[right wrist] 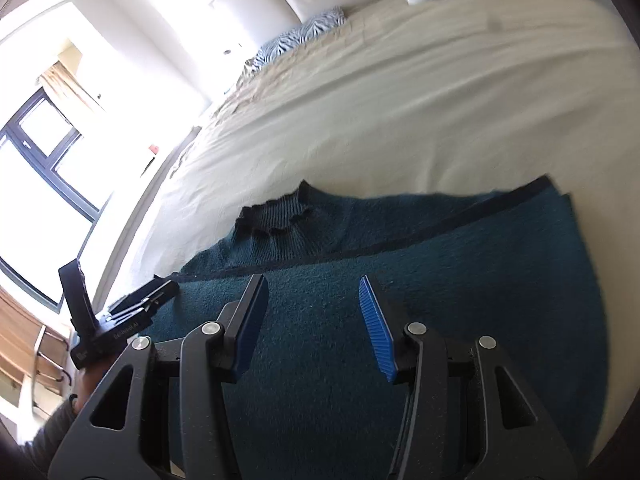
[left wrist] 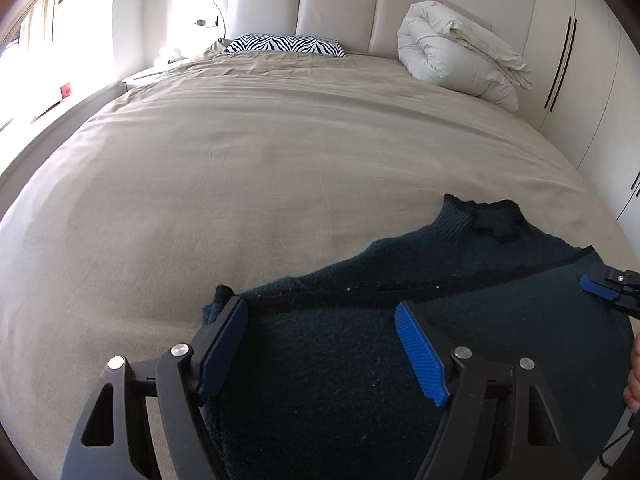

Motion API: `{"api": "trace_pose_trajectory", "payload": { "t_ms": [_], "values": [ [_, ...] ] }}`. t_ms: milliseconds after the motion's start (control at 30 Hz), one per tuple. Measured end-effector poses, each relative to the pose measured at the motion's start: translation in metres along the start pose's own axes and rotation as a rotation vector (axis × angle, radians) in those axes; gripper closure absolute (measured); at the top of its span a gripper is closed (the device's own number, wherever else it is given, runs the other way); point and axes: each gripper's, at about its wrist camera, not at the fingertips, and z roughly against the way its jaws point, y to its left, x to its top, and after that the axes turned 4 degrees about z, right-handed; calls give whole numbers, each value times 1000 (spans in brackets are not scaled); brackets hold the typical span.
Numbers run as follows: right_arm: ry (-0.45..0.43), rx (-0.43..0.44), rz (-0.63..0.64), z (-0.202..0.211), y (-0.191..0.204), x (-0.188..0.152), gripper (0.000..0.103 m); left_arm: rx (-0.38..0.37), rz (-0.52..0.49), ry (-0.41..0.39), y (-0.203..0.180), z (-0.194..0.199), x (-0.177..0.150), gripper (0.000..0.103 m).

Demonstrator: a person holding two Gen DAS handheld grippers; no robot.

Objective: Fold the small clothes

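A dark teal knitted sweater lies on the beige bed, its lower part folded up over the body, its ribbed neck pointing to the headboard. My left gripper is open and empty, just above the sweater's left edge. My right gripper is open and empty over the folded part. The right gripper's fingertips show at the right edge of the left wrist view. The left gripper shows at the left of the right wrist view.
A zebra-print pillow and a rolled white duvet lie by the padded headboard. White wardrobes stand to the right. A window is to the left.
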Motion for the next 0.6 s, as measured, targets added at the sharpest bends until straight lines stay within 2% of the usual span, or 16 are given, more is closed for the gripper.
{"api": "trace_pose_trajectory", "payload": {
  "t_ms": [33, 67, 100, 167, 200, 233, 300, 400, 467, 567, 600],
  "values": [
    [7, -2, -41, -11, -10, 1, 62, -26, 17, -6, 5, 2, 0, 25],
    [-7, 13, -77, -16, -20, 2, 73, -49, 31, -3, 9, 1, 1, 25],
    [-25, 22, -117, -18, -32, 1, 79, -68, 44, 0, 13, 0, 1, 25],
    [-68, 49, -227, -14, -60, -1, 88, -104, 73, -2, 20, -1, 0, 25],
    [-89, 49, -265, -11, -75, -1, 98, -117, 83, -3, 22, -2, -1, 25],
    [-105, 23, -282, -7, -85, -2, 103, -127, 90, -4, 24, -2, 0, 25],
    [-134, -25, -295, 1, -100, -3, 103, -142, 100, -8, 26, -1, 0, 25],
    [-164, -29, -325, 12, -116, -3, 103, -175, 128, -10, 33, 0, 1, 25],
    [-183, -81, -343, 20, -121, -4, 103, -198, 152, -10, 35, 3, -1, 25],
    [-184, -92, -347, 37, -111, -9, 97, -140, 136, -7, 26, 25, -1, 29],
    [-185, -60, -316, 44, -97, -12, 96, -139, 103, -25, 18, 38, -4, 29]
  ]
}}
